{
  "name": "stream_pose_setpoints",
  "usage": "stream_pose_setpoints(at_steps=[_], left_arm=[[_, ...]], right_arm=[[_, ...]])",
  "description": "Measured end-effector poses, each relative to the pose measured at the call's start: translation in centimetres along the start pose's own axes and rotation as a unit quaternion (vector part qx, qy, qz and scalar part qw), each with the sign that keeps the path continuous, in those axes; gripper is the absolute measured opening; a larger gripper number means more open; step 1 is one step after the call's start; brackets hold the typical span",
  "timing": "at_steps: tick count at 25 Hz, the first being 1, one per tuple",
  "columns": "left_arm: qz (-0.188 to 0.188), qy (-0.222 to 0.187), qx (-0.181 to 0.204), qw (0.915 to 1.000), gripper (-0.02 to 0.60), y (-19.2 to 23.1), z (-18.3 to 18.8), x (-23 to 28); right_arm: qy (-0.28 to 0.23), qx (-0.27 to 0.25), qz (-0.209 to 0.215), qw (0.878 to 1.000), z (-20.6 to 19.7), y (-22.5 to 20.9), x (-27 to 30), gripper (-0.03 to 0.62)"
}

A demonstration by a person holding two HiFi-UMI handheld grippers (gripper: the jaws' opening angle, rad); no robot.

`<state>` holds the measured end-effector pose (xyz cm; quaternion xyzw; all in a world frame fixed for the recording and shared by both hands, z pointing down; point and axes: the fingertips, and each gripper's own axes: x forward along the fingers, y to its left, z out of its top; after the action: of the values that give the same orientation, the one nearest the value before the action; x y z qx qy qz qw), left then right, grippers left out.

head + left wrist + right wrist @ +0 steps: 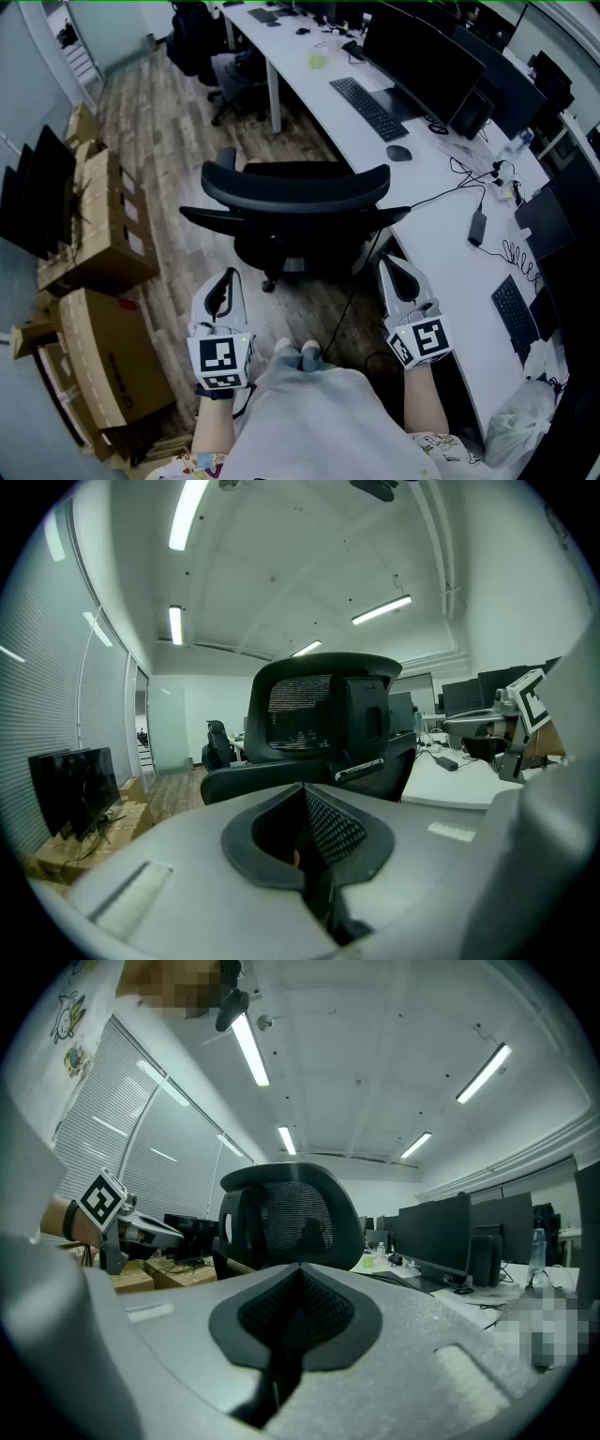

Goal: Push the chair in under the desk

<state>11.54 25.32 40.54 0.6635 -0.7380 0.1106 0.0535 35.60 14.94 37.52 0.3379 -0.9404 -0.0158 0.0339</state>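
A black office chair stands pulled out beside the long white desk, with its curved back turned toward me. My left gripper is shut and empty, a short way behind the chair's left side and not touching it. My right gripper is also shut and empty, behind the chair's right side near the desk edge. In the left gripper view the chair's mesh back rises beyond the closed left gripper. In the right gripper view the chair back stands just beyond the closed right gripper.
Cardboard boxes and dark screens line the left side of the wood floor. A keyboard, a mouse, monitors and cables lie on the desk. A cable hangs to the floor. Another chair stands farther back.
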Motion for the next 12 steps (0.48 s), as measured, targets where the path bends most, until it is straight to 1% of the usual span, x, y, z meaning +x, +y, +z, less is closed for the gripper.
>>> stream_pose_setpoints(at_steps=[3,7,8,9,10,12], left_arm=[[0.002,-0.001,0.002,1.0000,0.011,0.0,0.0,0.2],[-0.002,-0.006,0.009,0.9999,0.012,0.2,0.2,0.4],[-0.003,-0.006,0.010,0.9999,0.026,0.4,0.2,0.5],[-0.004,-0.007,0.013,0.9999,0.047,0.5,0.3,0.6],[-0.004,-0.007,0.016,0.9998,0.061,0.7,0.3,0.7],[-0.005,-0.007,0.024,0.9997,0.084,1.0,0.3,0.9]], right_arm=[[0.007,-0.021,-0.003,1.000,-0.2,-0.5,-0.3,0.002],[0.007,-0.033,-0.004,0.999,-0.1,-0.7,-0.4,0.002],[0.008,-0.035,-0.002,0.999,-0.1,-0.8,-0.3,0.002],[0.011,-0.038,0.001,0.999,-0.1,-0.8,-0.1,0.009],[0.014,-0.041,0.006,0.999,-0.1,-0.9,0.0,0.041],[0.020,-0.049,0.015,0.999,-0.2,-1.1,0.4,0.080]])
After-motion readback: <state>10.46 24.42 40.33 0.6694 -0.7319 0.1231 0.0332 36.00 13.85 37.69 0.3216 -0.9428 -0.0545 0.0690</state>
